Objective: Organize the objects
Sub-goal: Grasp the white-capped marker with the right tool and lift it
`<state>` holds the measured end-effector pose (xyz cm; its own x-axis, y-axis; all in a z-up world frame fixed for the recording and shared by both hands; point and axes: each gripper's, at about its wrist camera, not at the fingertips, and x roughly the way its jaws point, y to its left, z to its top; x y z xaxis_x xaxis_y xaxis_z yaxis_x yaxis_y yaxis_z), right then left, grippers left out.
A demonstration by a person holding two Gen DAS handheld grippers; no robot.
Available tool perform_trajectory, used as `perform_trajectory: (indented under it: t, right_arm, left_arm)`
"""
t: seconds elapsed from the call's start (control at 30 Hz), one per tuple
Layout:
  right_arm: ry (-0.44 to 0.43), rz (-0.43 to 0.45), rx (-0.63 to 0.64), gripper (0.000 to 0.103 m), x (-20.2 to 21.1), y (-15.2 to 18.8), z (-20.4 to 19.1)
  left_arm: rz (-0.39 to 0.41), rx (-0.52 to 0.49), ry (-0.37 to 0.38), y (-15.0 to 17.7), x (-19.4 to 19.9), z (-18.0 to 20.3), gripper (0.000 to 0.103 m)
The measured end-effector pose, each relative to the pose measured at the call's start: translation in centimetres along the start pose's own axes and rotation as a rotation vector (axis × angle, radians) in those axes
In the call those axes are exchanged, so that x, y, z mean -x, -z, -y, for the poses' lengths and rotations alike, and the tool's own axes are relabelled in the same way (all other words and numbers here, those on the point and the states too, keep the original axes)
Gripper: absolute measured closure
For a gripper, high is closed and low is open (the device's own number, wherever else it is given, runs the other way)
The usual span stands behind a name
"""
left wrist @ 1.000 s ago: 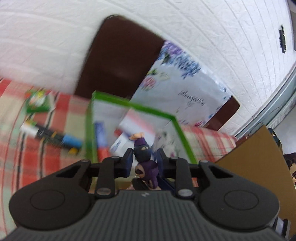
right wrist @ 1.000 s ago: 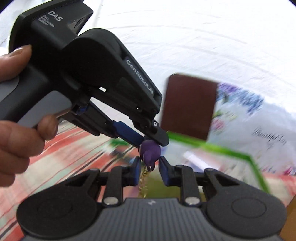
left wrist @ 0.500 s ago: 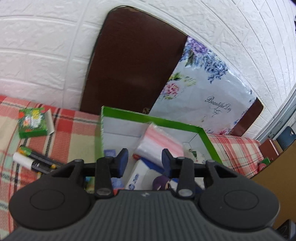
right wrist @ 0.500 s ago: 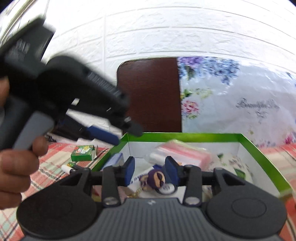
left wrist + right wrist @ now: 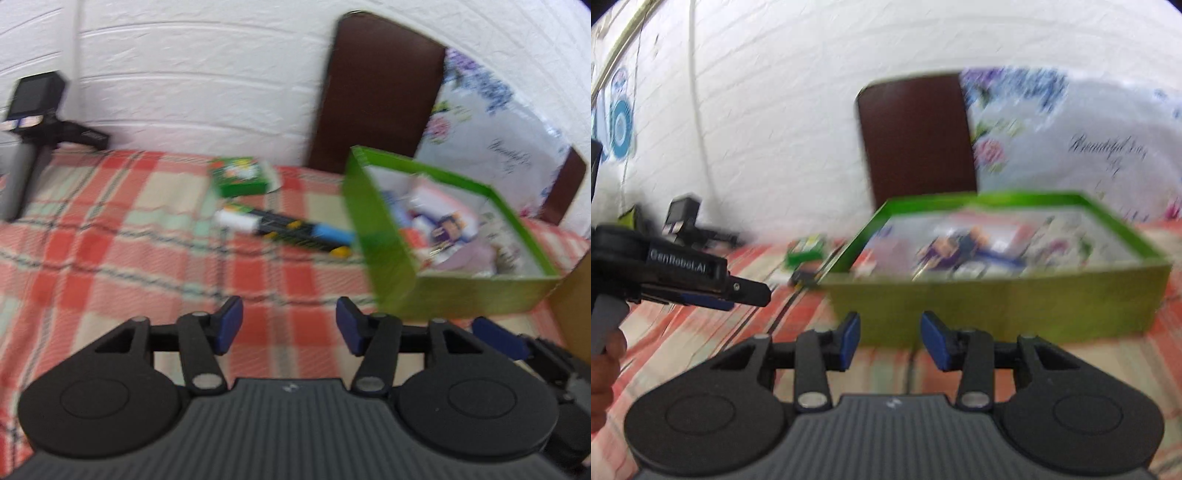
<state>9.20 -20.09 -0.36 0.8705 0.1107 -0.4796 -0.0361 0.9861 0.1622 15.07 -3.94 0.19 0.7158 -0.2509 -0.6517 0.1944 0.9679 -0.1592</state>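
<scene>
Two grippers hung over the red plaid cloth point(image 5: 110, 258), nothing between their jaws: the left gripper point(image 5: 288, 328) was opening, the right gripper point(image 5: 890, 338) released. Beyond and right of the left jaws, the small purple figurine point(image 5: 448, 230) lay inside the green cardboard box point(image 5: 388, 254). Blur hid its pose and long axis. Beside the box, a white-capped black marker point(image 5: 284, 229) lay crosswise.

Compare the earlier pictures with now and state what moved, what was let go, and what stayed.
The purple figure, pinched between both claws a second ago, was let go and now lies in the green box. The left claw is empty, its jaws opening; it has swung left of the box. The right claw is open and backed off. The markers and small green packet stayed put.
</scene>
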Motion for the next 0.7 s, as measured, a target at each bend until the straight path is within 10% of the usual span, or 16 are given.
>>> perform_trajectory:
  t: [0.27, 0.33, 0.7]
  right_arm:
    - [-0.093, -0.074, 0.236, 0.065, -4.0, -1.5, -7.9]
    - [-0.084, -0.078, 0.305, 0.065, -6.4, -3.1, -9.4]
    - [0.047, -0.301, 0.578, 0.067, -18.6, -7.1, -11.7]
  left_arm:
    - [0.065, 0.015, -0.195, 3.1, -1.0, -7.8, 0.040]
    - [0.123, -0.049, -0.230, 4.2, -1.0, -8.6, 0.022]
    - [0.193, 0.174, -0.085, 4.3, -0.5, -12.3, 0.016]
